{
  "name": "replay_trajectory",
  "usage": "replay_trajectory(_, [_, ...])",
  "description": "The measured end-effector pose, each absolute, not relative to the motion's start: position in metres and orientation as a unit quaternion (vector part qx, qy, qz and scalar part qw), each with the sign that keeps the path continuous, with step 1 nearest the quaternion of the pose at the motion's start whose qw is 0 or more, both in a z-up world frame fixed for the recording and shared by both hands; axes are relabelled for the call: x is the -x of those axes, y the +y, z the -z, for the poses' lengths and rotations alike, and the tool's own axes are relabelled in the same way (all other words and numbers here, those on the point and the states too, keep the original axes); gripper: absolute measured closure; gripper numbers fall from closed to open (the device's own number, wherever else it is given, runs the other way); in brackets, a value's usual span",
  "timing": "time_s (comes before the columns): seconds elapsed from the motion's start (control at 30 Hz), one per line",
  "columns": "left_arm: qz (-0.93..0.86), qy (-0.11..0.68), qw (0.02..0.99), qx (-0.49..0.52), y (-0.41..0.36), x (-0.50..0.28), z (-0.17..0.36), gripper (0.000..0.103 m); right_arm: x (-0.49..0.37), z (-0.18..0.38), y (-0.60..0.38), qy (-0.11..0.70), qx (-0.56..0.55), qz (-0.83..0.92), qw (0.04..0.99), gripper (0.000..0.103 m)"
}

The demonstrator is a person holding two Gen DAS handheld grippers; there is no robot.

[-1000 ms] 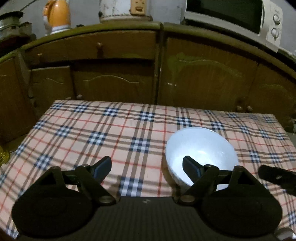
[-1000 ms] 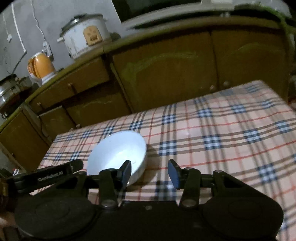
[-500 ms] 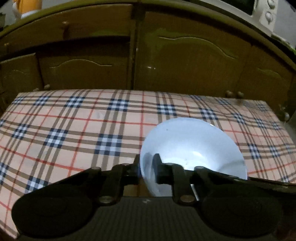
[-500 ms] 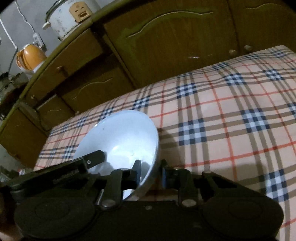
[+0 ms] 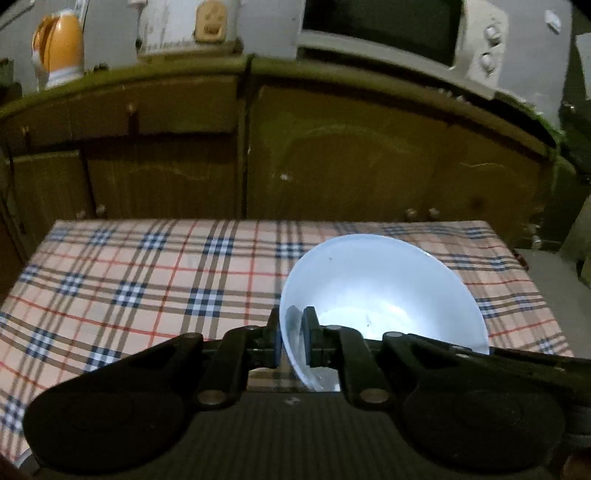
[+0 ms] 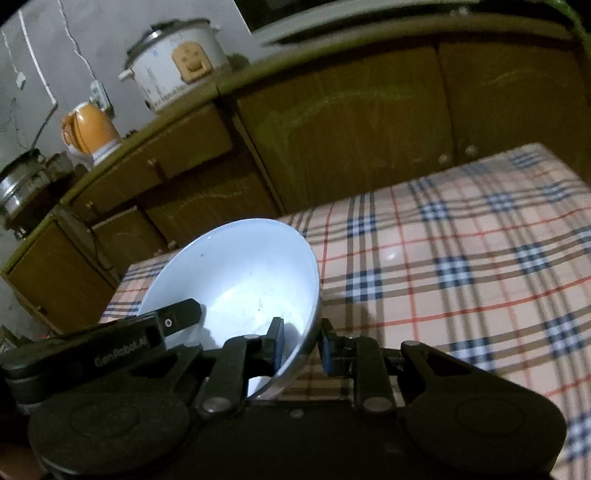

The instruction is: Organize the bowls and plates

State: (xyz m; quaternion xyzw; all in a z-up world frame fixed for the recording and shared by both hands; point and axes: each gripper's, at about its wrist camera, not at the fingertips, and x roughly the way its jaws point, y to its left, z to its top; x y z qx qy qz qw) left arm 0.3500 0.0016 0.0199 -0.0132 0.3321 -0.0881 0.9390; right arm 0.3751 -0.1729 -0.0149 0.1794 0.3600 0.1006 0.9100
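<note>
A white bowl (image 5: 380,291) is held tilted above the plaid tablecloth (image 5: 147,280). My left gripper (image 5: 291,341) is shut on its left rim, one finger inside and one outside. My right gripper (image 6: 301,345) is shut on the right rim of the same bowl (image 6: 236,273). In the right wrist view the left gripper's finger (image 6: 177,321) reaches into the bowl from the left. No plates are in view.
Brown wooden cabinets (image 5: 332,158) stand behind the table. On their top are an orange kettle (image 6: 88,129), a white rice cooker (image 6: 173,62) and a microwave (image 5: 388,33). The tablecloth (image 6: 461,266) extends to the right of the bowl.
Both grippers closed on the bowl's opposite rims, and the bowl has been lifted off the tablecloth and tilted. The views have risen, showing more of the counter.
</note>
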Motion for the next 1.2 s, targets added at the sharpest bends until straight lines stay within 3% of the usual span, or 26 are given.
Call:
replay_trajectory(0.4, [0.122,0.299,0.946,0.006,-0.035,-0.277,-0.050,0.090,-0.272,-0.045,-0.215,0.308,-0.185,-0.074,0.930,0.076])
replay_trajectory(1.2, [0.165,0.288,0.943,-0.018,-0.072,-0.194,-0.051,0.090,-0.157,-0.048,-0.263,0.281,-0.206,-0.034,0.937,0.076])
